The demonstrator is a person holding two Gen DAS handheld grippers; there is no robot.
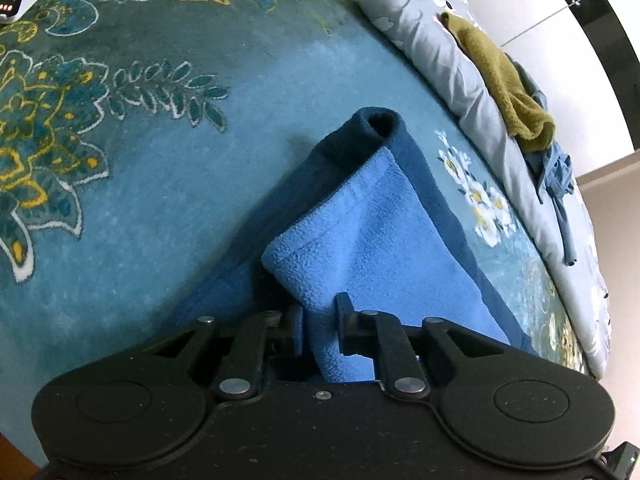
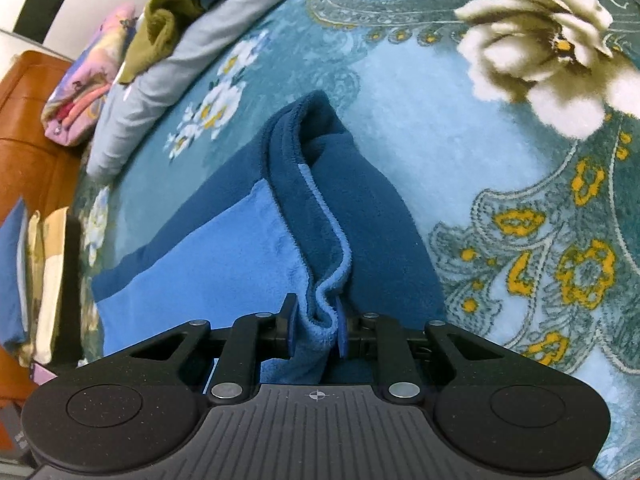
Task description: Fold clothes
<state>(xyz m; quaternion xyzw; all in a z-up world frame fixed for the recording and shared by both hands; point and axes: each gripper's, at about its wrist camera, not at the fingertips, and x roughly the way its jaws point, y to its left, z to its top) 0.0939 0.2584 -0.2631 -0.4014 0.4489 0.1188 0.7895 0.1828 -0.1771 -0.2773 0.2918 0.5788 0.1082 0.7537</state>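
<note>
Two-tone blue fleece garment [image 1: 372, 216] stretches straight ahead from each hand-held gripper, left [image 1: 320, 320] and right [image 2: 316, 324], both pinching its near edge.

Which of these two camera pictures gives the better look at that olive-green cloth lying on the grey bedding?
The left wrist view: the olive-green cloth lies draped at length along the grey bedding, its fuzzy texture clear. The right wrist view shows it only as a smaller bunched lump near the top edge.
</note>
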